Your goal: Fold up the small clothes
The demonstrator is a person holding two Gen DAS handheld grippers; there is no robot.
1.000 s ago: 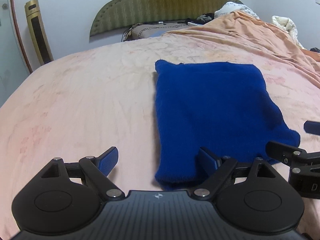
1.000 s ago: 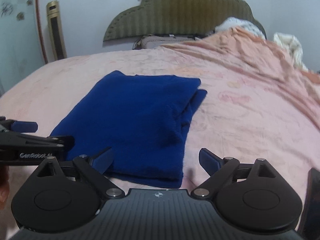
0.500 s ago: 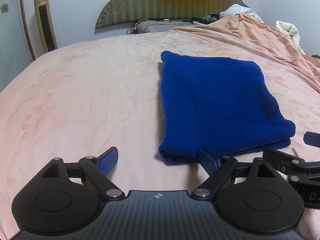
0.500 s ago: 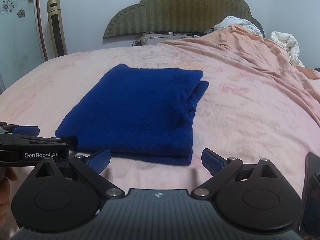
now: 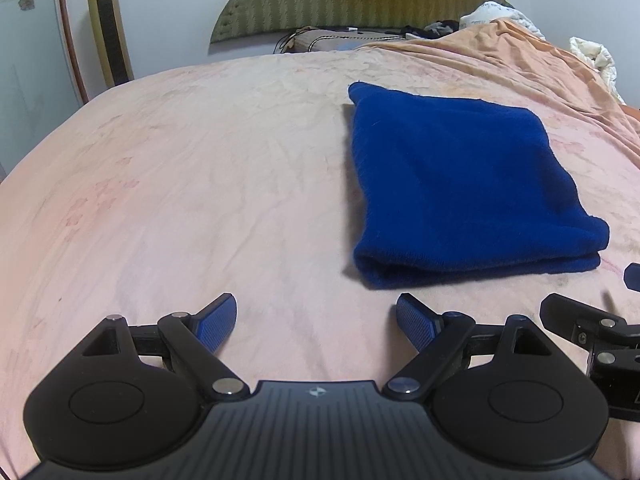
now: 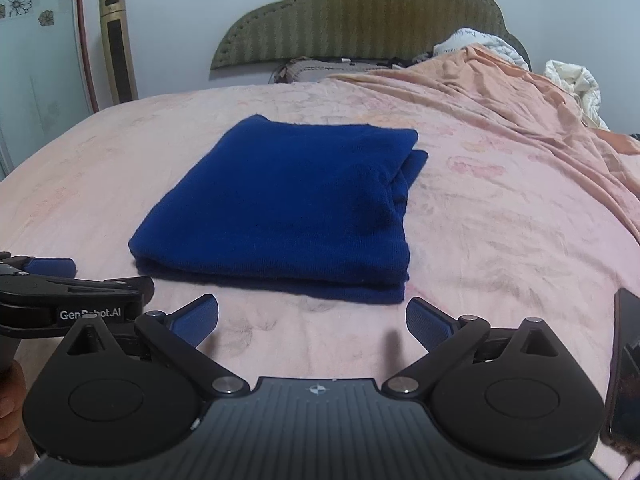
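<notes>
- Our left gripper (image 5: 314, 322) and right gripper (image 6: 312, 320) both hang with jaws spread wide and nothing between the blue pads; each hovers just short of the near edge of the garment, not touching it.
- The deep-blue knitted garment (image 6: 280, 208) lies folded into a thick rectangle on the pale pink bedsheet (image 5: 160, 200), with stacked layers showing along its near edge and a lower layer poking out at the far right corner.
- A second ago our pads overlapped the cloth's near edge; since then we have drawn both tools back, and the bundle has stayed flat and closed.
- We judge this fold finished and released: the layers hold without help.
- What remains, we think, is only tidying that protruding corner, or moving on to another piece.
</notes>
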